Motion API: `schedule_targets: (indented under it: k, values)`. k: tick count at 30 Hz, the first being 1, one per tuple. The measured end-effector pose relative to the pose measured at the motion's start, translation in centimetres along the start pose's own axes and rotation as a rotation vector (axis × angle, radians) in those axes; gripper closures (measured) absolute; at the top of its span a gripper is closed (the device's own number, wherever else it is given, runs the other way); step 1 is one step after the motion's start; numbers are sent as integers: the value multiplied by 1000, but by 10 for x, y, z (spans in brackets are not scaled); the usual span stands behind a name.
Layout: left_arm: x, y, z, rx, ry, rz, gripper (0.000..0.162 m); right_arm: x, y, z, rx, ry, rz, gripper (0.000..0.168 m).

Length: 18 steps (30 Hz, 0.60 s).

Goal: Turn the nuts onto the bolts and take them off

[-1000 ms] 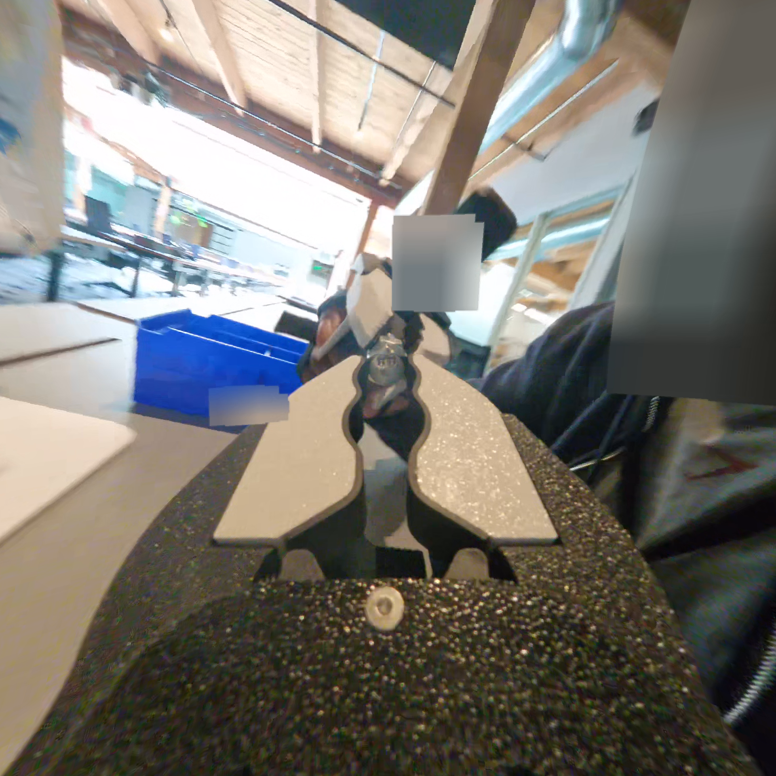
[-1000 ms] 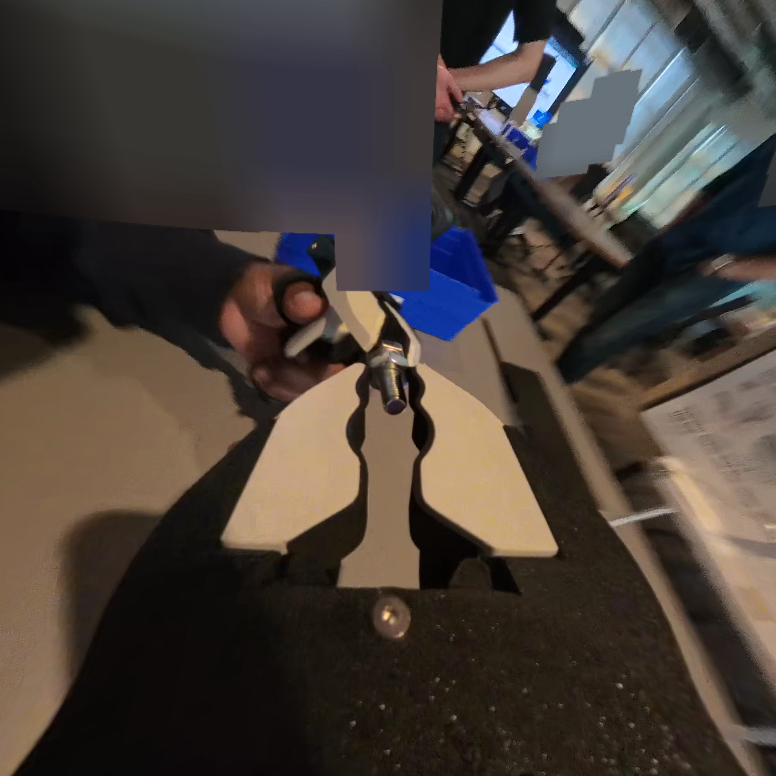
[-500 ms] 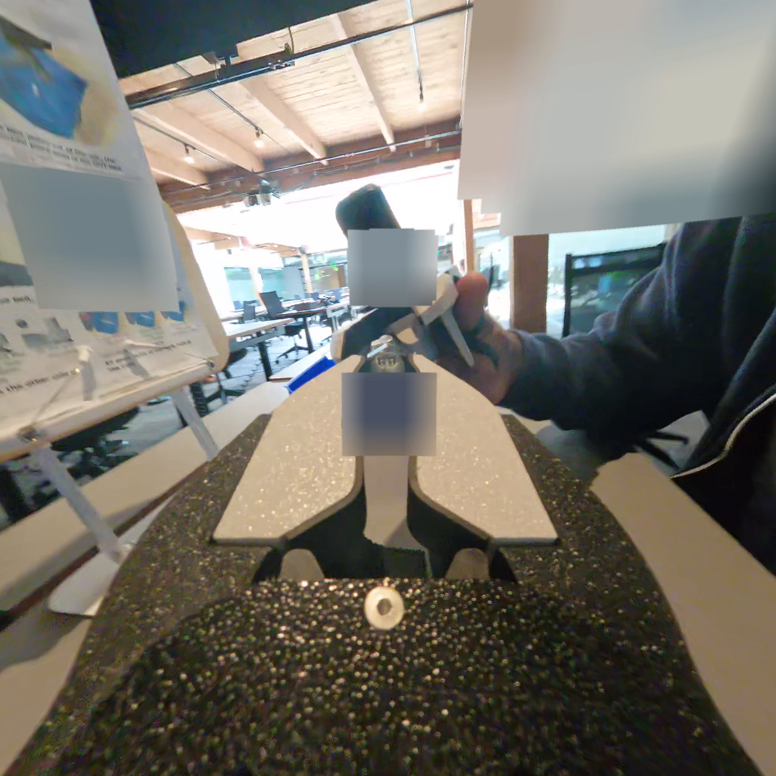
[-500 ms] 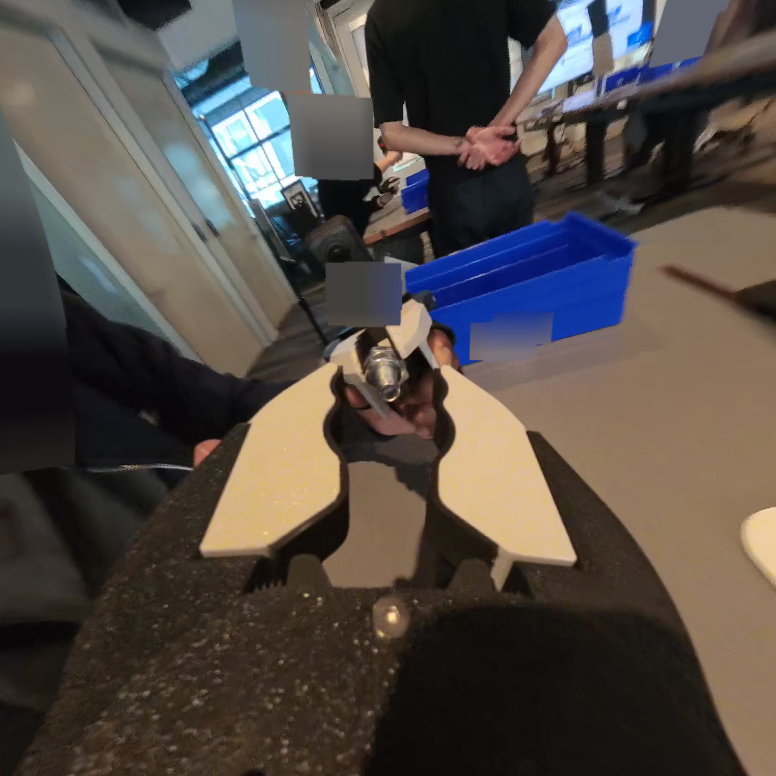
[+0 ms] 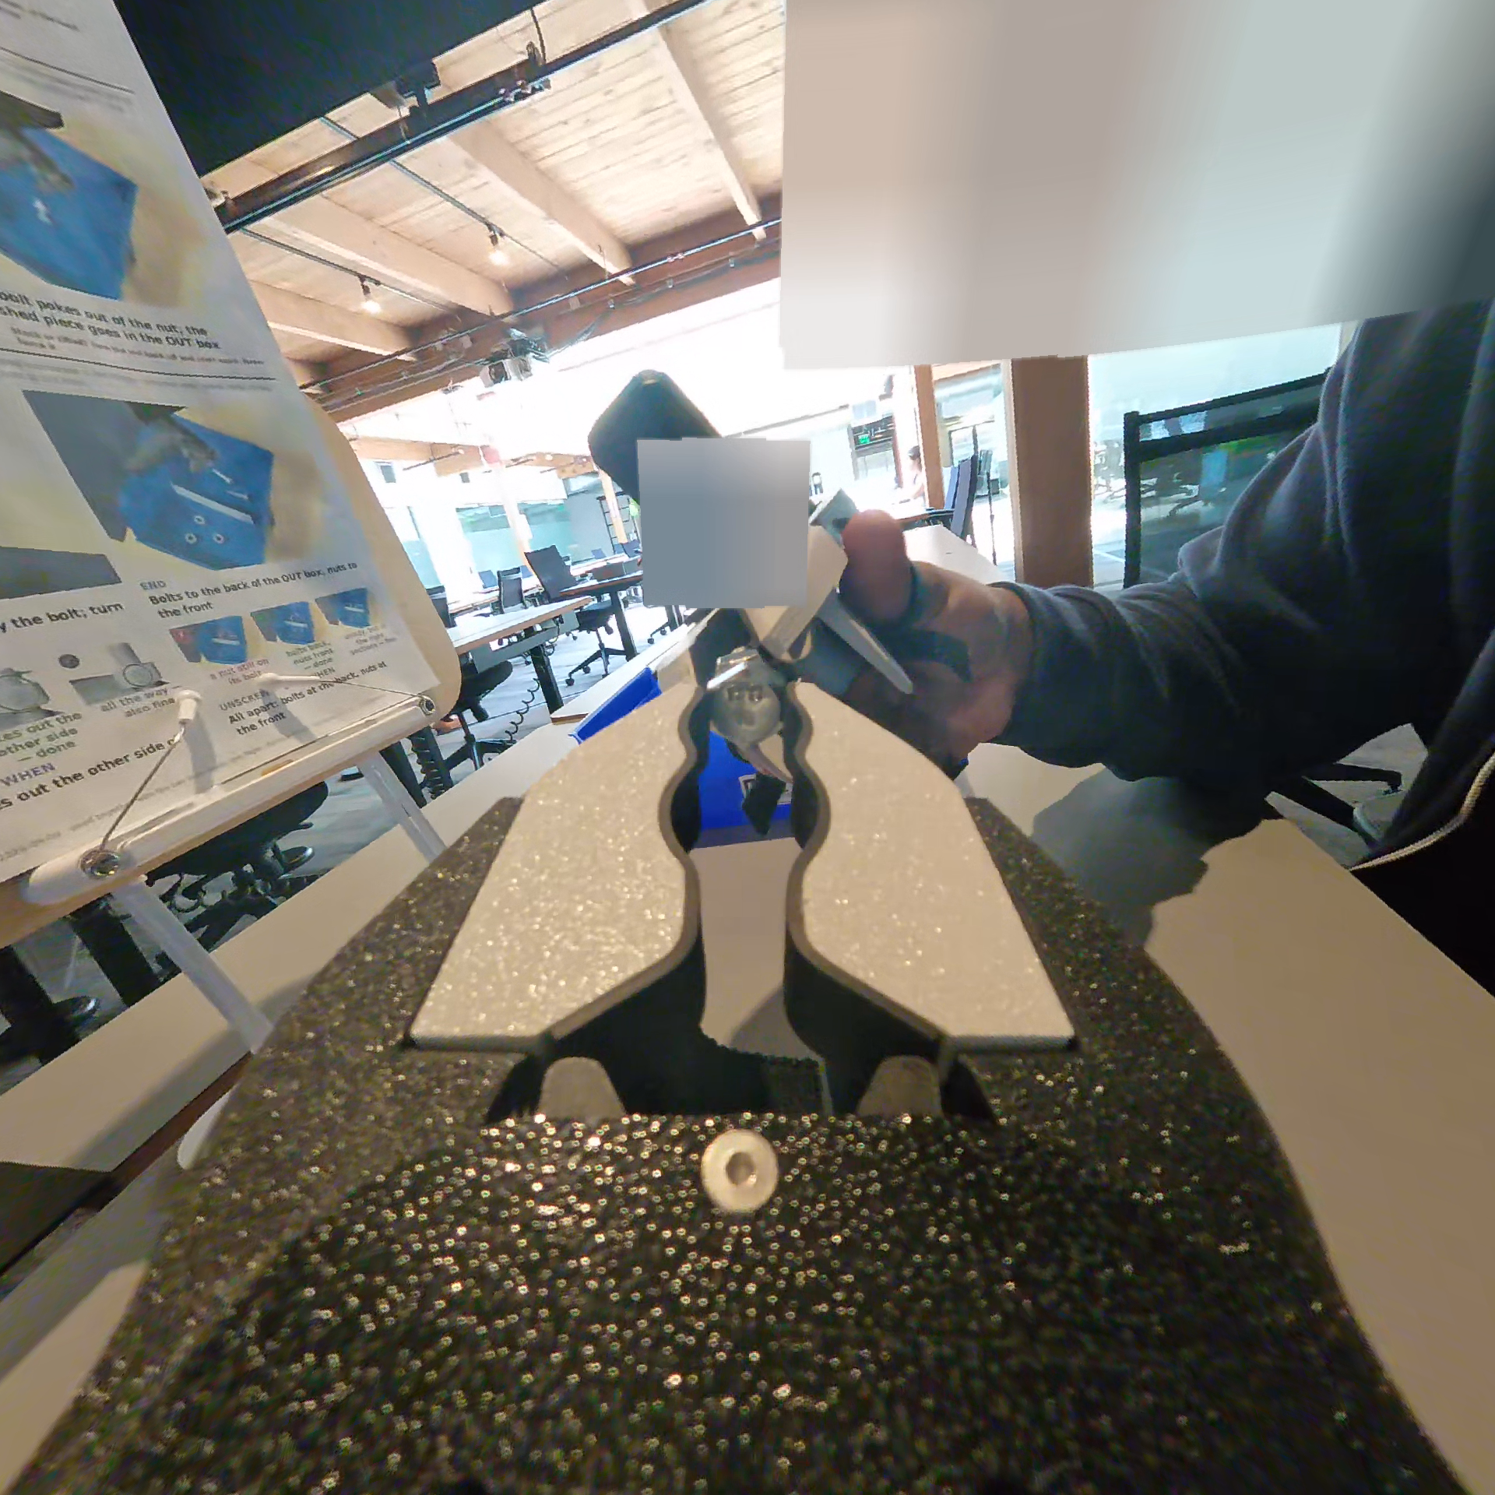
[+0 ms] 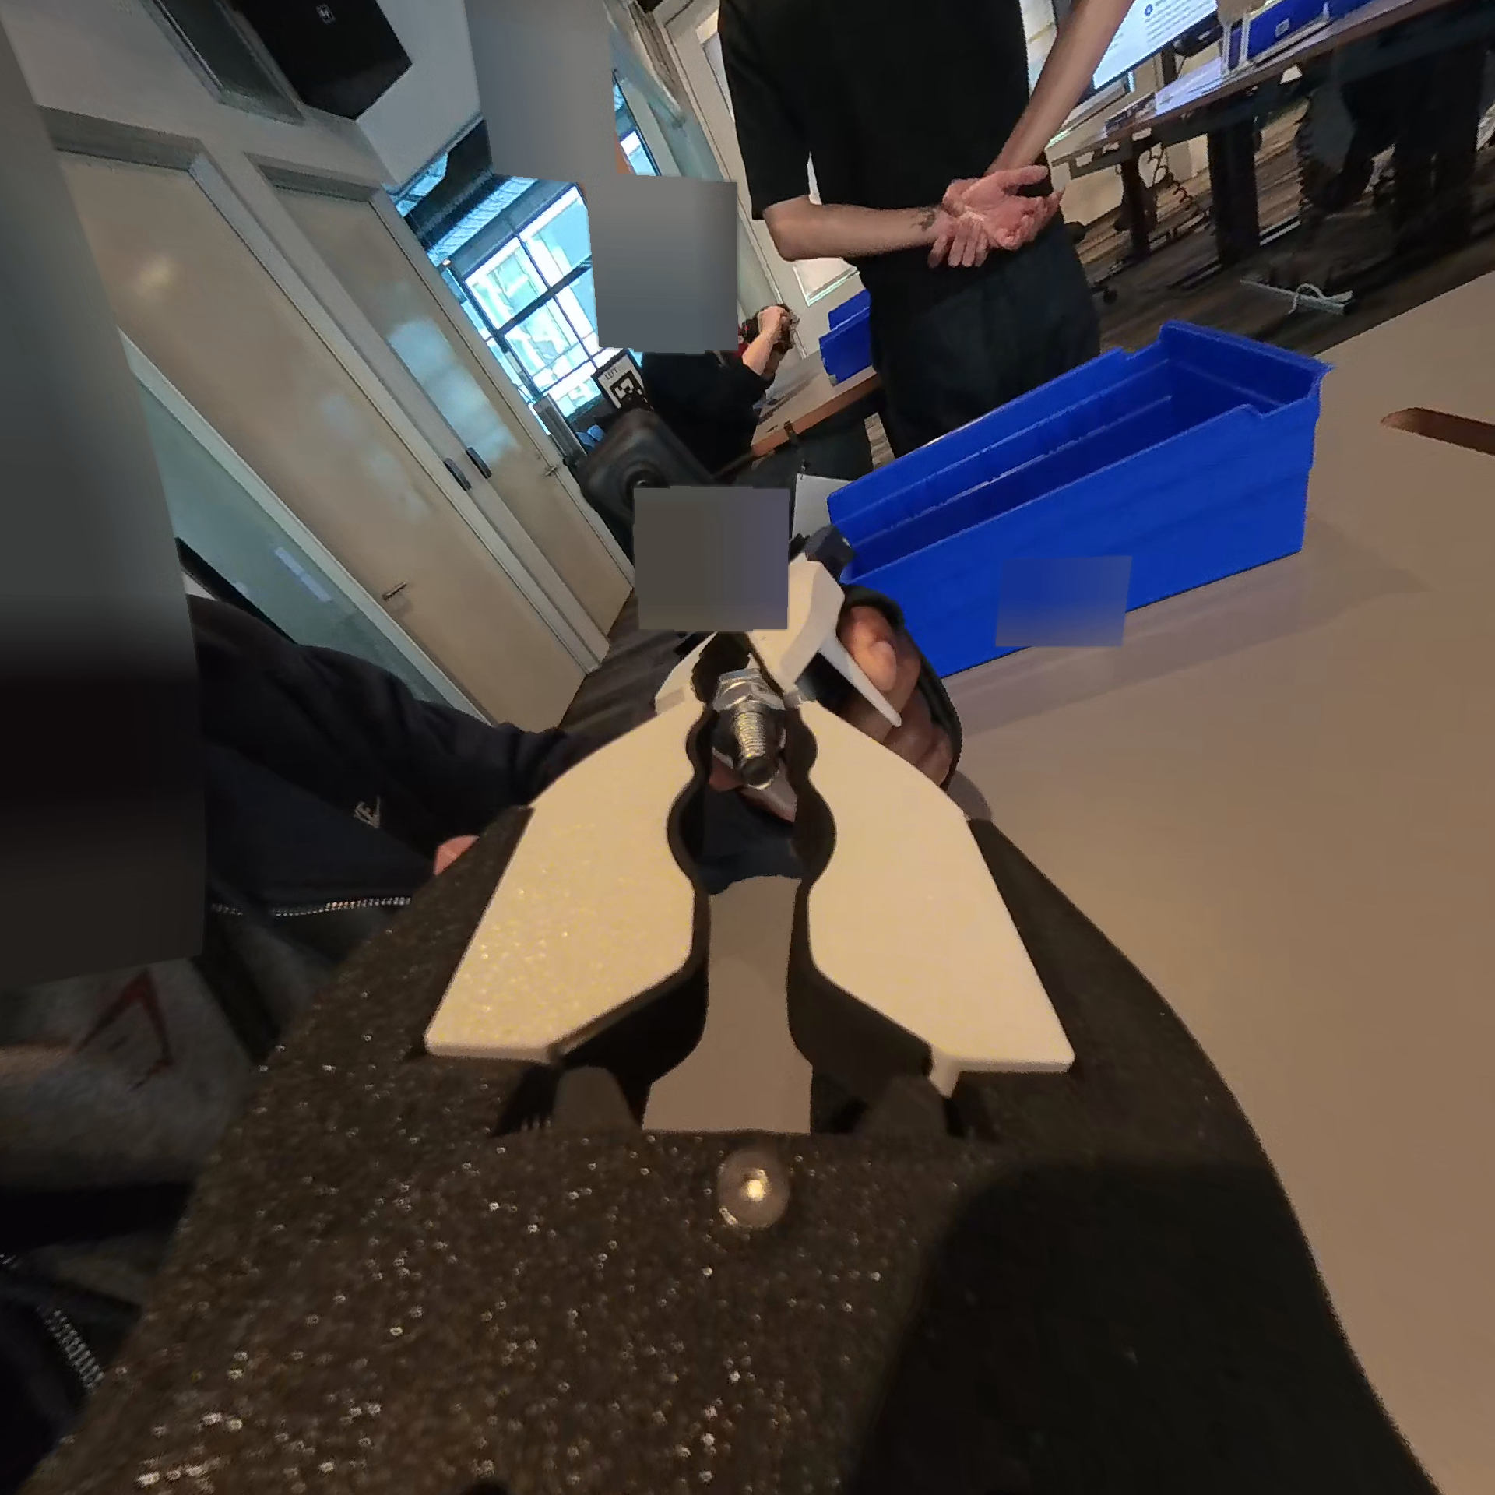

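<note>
A steel bolt with a nut on it is held in the air between my two grippers, which face each other. In the left wrist view my left gripper (image 5: 746, 697) is shut on the bolt's hex head (image 5: 746, 718). The right gripper's white fingers (image 5: 821, 566) and a hand show just behind it. In the right wrist view my right gripper (image 6: 748, 702) is shut on the nut (image 6: 740, 692). The bolt's threaded end (image 6: 754, 743) points back between my fingers. The left gripper's white fingers (image 6: 817, 623) and a hand lie beyond.
A blue bin (image 6: 1132, 485) stands on the grey table (image 6: 1213, 890) beyond the grippers, also seen through the left gripper's gap (image 5: 728, 781). A sheet on a stand (image 5: 162, 485) is at the left. A person in black (image 6: 930, 243) stands past the bin. Only a small space, under 4 cm, lies between the two pairs of fingers.
Both grippers have swung round with the bolt since a second ago. The right jaws stood wider apart half a second ago and have closed in on the nut.
</note>
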State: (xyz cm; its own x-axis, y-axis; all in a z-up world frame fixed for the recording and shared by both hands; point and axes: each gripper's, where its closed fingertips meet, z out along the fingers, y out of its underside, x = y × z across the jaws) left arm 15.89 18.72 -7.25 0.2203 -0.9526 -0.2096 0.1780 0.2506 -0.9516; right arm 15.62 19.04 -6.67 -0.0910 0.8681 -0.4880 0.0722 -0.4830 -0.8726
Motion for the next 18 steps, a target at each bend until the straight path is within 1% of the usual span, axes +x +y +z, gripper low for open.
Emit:
schedule_targets:
  k: [4,7,9,12,15,17,18]
  values:
    - [0,1,0,-4,3,-12,146,1,1,-1,-13,14,-37,152]
    - [0,1,1,19,28,-84,145,0,0,-1,-34,55,-169,152]
    - [1,0,1,49,68,-183,146,-2,0,-1,-65,102,-327,152]
    - [3,-1,2,101,163,-383,146,-5,2,-2,-120,185,-605,153]
    - [6,1,2,137,255,-567,146,-5,7,-3,-184,291,-939,152]
    - [5,4,3,147,266,-626,146,-3,10,-4,-229,389,-1175,152]
    - [5,5,3,146,260,-624,146,-2,10,-4,-240,428,-1246,152]
